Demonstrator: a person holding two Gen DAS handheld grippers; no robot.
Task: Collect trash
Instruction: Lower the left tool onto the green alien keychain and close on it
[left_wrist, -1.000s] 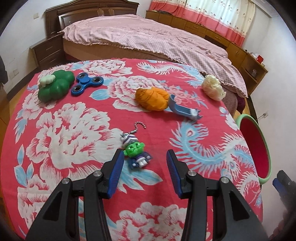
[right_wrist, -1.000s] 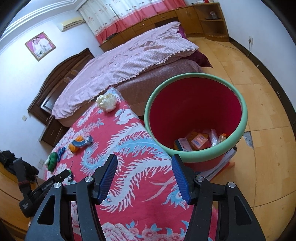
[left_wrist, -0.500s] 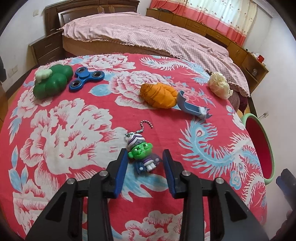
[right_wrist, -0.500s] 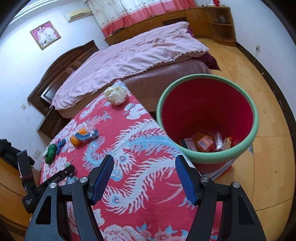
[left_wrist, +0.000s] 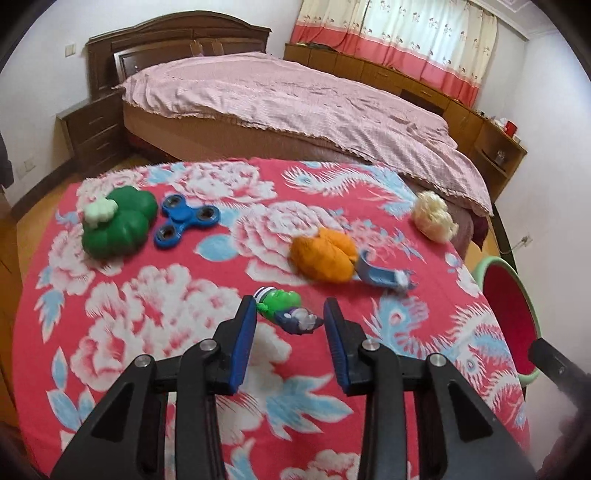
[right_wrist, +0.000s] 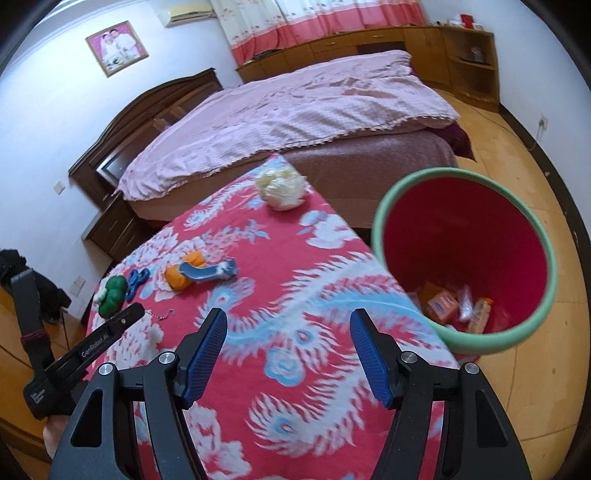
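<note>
Mid-pickup in a bedroom cleanup: the left tool (left_wrist: 290, 319) has just been closing on a green figure keychain (left_wrist: 286, 308), which sits between its pads, seemingly gripped, near the surface's (left_wrist: 110, 332) near edge. The right tool (right_wrist: 288, 345), having just opened, hangs empty. Next, likely, a carry to the red bin (right_wrist: 465, 258) beside the surface's right edge.

Green-headed toy keychain (left_wrist: 286, 309) lies tilted between gripper fingers; red bin (right_wrist: 517, 325), green rim, holds wrappers.
</note>
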